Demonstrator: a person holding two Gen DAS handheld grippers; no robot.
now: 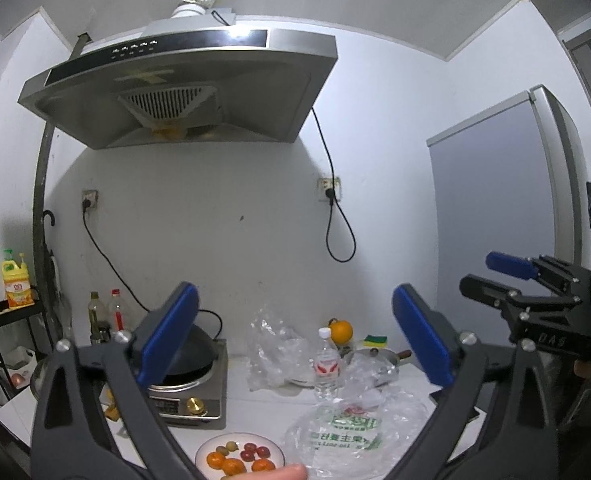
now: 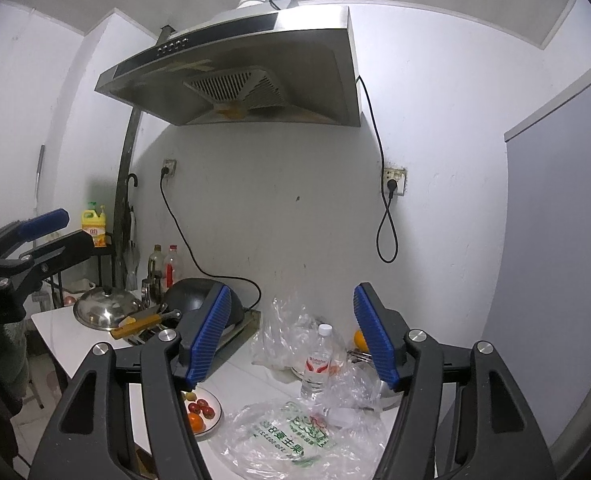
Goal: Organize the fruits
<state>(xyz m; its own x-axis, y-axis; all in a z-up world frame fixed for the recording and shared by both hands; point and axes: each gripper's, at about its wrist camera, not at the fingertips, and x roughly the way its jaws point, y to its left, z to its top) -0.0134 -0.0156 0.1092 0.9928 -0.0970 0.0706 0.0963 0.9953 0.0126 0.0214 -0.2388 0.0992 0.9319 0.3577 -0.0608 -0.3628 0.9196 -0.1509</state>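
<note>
Place: I stand in a small home kitchen.
Over the stove: a steel range hood (image 1: 183, 88) hangs on my white wall.
Cooking: a dark wok (image 2: 199, 300) sits on my single burner (image 1: 191, 396).
Counter: oil bottles (image 1: 95, 316), a pot lid (image 2: 103, 312), a plate of fruit (image 1: 239, 456).
Side: my grey fridge (image 1: 503, 200).

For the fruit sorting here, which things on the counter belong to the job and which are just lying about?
Job:
- plate of small fruits
- printed plastic bag
- orange at the back
- left tool and right tool, both open and empty

Lying about:
- water bottle
- wok on the stove
- pot lid
- sponge
- detergent bottle
</note>
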